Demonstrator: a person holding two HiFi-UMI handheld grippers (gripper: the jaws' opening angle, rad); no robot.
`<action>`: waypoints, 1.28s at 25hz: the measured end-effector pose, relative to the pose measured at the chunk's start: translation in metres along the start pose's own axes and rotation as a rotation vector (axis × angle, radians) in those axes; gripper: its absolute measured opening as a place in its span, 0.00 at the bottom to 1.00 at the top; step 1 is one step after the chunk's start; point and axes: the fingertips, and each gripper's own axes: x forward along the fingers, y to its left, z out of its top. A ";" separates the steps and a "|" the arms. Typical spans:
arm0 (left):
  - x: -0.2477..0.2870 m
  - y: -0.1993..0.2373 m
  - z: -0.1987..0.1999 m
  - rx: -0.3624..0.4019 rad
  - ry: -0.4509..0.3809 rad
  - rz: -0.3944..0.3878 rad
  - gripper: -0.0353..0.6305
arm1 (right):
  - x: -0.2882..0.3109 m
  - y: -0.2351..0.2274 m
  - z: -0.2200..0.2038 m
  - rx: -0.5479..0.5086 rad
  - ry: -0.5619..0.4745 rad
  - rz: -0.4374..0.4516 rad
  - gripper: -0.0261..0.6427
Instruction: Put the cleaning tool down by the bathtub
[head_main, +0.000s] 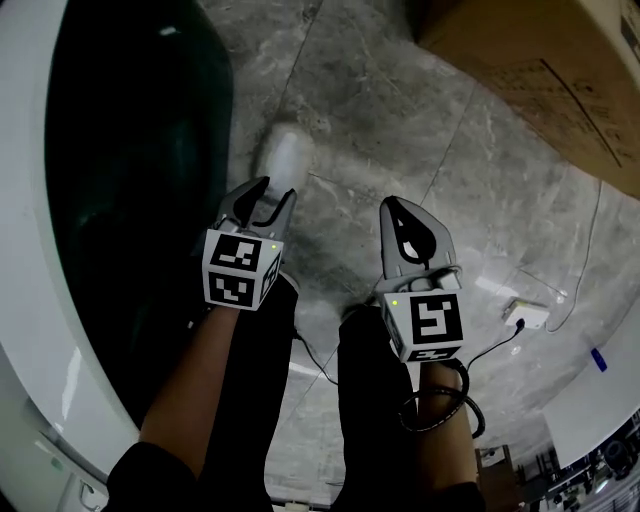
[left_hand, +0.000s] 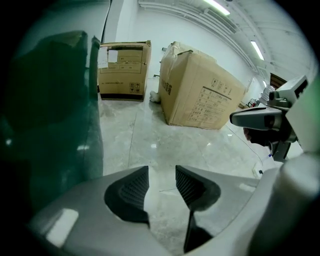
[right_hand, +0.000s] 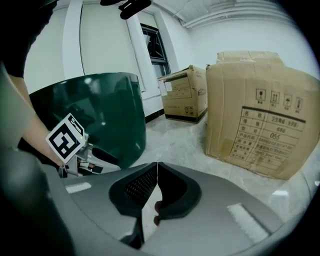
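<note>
No cleaning tool shows in any view. The dark green bathtub (head_main: 130, 150) with its white rim (head_main: 30, 300) fills the left of the head view. Its green wall (left_hand: 50, 110) stands close on the left in the left gripper view and rises at the left (right_hand: 100, 110) in the right gripper view. My left gripper (head_main: 272, 195) hangs beside the tub wall, open (left_hand: 162, 172), with only floor between its jaws. My right gripper (head_main: 392, 203) is held a little to the right over the floor, shut (right_hand: 157, 165) with its tips together and nothing held.
Grey marble floor (head_main: 400, 130) lies below. A white shoe (head_main: 285, 160) sits just ahead of the left gripper. Large cardboard boxes (head_main: 560, 70) (left_hand: 200, 92) (right_hand: 260, 120) stand ahead and right. A white power strip (head_main: 527, 313) with thin cables lies at the right.
</note>
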 end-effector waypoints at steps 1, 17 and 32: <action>-0.009 -0.004 0.007 0.000 -0.015 0.000 0.29 | -0.007 0.000 0.008 0.000 -0.005 -0.005 0.08; -0.123 -0.045 0.094 0.031 -0.160 0.008 0.17 | -0.089 0.031 0.096 -0.029 -0.040 -0.028 0.08; -0.181 -0.066 0.146 0.078 -0.260 0.053 0.09 | -0.126 0.052 0.152 -0.033 -0.140 -0.020 0.08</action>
